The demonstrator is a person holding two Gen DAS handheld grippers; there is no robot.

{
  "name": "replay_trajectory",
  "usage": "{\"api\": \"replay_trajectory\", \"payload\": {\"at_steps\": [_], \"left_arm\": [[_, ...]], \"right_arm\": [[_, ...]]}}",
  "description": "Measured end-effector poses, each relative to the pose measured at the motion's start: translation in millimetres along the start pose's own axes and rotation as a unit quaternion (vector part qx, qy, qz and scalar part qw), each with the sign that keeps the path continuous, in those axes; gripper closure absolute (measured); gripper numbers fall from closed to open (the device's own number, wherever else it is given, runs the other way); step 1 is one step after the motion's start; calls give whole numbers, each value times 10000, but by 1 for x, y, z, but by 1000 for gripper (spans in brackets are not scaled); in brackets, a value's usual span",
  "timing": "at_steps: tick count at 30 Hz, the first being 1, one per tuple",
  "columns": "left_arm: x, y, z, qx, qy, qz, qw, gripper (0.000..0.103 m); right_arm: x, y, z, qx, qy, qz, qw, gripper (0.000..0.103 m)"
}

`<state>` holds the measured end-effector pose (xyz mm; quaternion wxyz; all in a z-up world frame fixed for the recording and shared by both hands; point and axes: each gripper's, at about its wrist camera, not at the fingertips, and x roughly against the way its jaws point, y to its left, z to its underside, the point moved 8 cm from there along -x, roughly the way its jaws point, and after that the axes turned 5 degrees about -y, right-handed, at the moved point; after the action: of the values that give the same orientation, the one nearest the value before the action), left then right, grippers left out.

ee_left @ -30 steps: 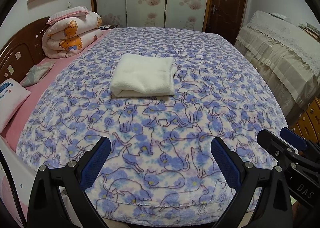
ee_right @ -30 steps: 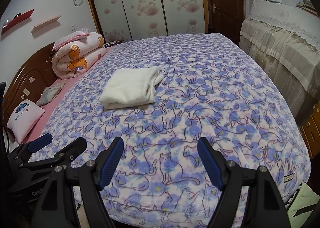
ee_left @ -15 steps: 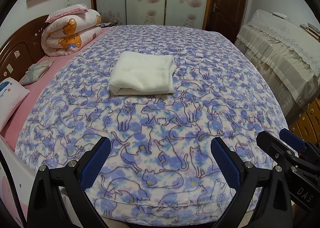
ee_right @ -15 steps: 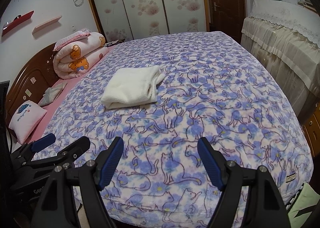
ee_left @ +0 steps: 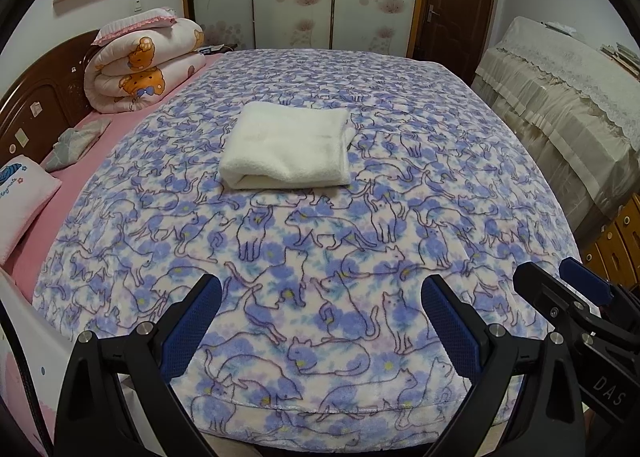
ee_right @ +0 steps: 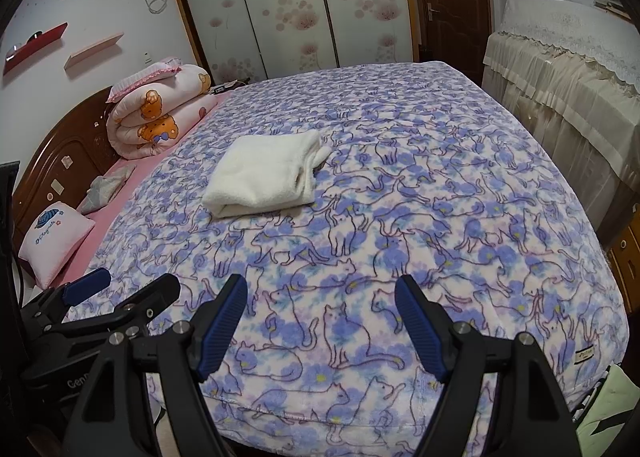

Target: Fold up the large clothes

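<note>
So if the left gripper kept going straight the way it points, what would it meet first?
Probably the cat-print blanket, not the folded white garment farther along the bed. The open left gripper points down over the near edge; depth is unclear.

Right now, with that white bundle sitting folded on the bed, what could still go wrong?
The cream garment has loose layers at its right end, so lifting it by one edge might undo the fold. It lies far from both open grippers, left gripper and right gripper; a long reach could drag the cat-print blanket into wrinkles.
</note>
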<state>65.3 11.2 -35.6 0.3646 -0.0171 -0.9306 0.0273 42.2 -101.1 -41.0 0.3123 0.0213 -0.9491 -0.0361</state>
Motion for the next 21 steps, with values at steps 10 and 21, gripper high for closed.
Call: {"api": "replay_trajectory", "payload": {"at_steps": [10, 21], "left_arm": [[0, 0, -1, -6, 20, 1, 10000, 4], [0, -1, -2, -4, 21, -6, 10000, 5]], "right_arm": [[-1, -1, 0, 0, 5, 2, 10000, 26], [0, -2, 0, -24, 15, -17, 10000, 26]]}}
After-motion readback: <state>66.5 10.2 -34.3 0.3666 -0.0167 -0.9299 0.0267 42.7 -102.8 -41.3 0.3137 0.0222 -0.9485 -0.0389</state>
